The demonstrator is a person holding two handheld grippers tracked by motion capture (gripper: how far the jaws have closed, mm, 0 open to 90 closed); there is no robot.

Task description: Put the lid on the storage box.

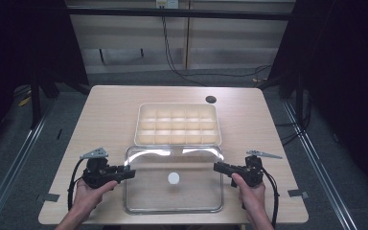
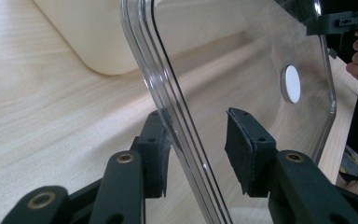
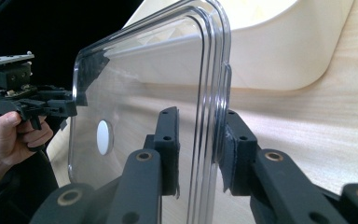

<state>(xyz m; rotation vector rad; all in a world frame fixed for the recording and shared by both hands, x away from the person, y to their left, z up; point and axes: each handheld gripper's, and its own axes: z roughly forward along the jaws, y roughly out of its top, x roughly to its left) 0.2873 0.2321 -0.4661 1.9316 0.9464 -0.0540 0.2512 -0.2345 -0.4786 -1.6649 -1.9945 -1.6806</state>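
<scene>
A clear plastic lid (image 1: 191,191) with a white round sticker (image 1: 173,178) lies on the near half of the wooden table. Just beyond it sits a cream box (image 1: 137,129) divided into several empty compartments. My left gripper (image 1: 130,172) is at the lid's left edge. In the left gripper view its jaws (image 2: 196,149) are open and straddle the lid's rim (image 2: 177,121), with a gap on the right side. My right gripper (image 1: 217,166) is at the lid's right edge. It (image 3: 198,149) is open around the rim (image 3: 209,116), and the right pad is close to it.
A dark round hole (image 1: 211,99) marks the table behind the box. Grey tape pieces (image 1: 51,197) (image 1: 296,193) lie near the front corners. Dark floor and cables surround the table; each hand holds its gripper near the front edge.
</scene>
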